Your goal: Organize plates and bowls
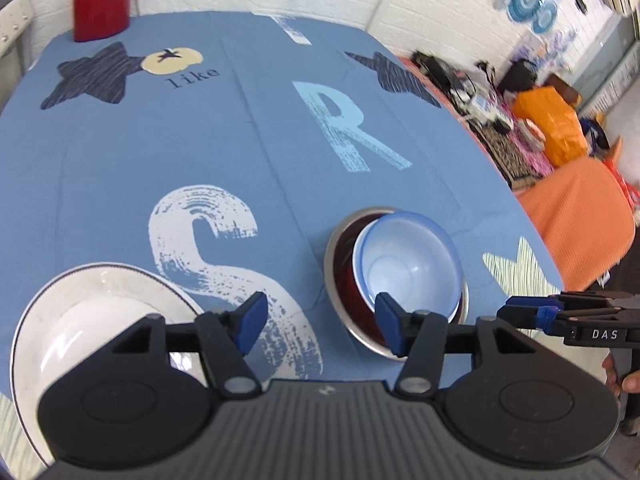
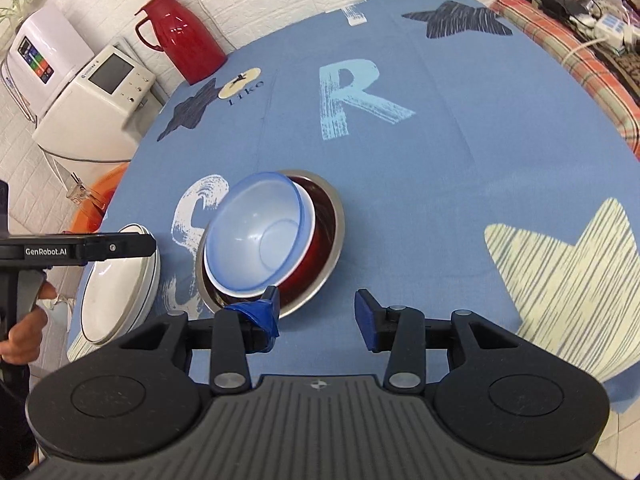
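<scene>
A pale blue bowl (image 2: 256, 236) sits tilted inside a steel bowl (image 2: 324, 240) beside white plates (image 1: 100, 320). Both the left gripper (image 1: 318, 322) and the right gripper (image 2: 318, 312) are spread and empty; their labels read "GenRobot.AI" and "DAS"

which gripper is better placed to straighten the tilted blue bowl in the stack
Probably the right gripper: it is open, with one finger beside the blue bowl's rim. The open left gripper sits between bowls and plates.
</scene>
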`<action>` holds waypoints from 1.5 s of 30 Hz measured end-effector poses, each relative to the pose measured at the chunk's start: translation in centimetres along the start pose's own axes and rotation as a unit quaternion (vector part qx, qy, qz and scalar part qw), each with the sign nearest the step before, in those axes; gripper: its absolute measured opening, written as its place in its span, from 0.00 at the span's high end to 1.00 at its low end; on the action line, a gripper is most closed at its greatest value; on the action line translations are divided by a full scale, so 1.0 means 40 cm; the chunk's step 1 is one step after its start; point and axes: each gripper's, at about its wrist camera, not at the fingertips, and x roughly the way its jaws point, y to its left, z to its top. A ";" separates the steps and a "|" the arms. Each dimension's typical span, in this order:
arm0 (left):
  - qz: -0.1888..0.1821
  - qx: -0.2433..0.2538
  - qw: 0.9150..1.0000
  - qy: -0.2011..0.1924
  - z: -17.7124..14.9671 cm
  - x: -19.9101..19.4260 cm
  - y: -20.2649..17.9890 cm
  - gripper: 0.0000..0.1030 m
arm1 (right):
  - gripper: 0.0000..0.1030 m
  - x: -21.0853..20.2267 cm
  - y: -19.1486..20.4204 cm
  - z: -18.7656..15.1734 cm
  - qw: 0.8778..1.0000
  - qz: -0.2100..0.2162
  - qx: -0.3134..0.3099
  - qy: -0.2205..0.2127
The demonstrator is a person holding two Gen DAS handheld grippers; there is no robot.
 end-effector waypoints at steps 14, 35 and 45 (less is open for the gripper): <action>0.012 0.011 0.999 0.049 0.038 0.142 0.029 0.44 | 0.75 0.096 -0.023 0.062 0.999 -0.033 0.002 0.038; 0.006 -0.015 0.998 0.053 0.025 0.176 0.047 0.40 | 0.40 0.154 -0.038 0.058 0.996 -0.072 -0.003 0.059; 0.025 -0.014 0.999 0.039 0.013 0.171 0.036 0.38 | 0.33 0.164 -0.041 0.065 0.995 -0.076 -0.013 0.070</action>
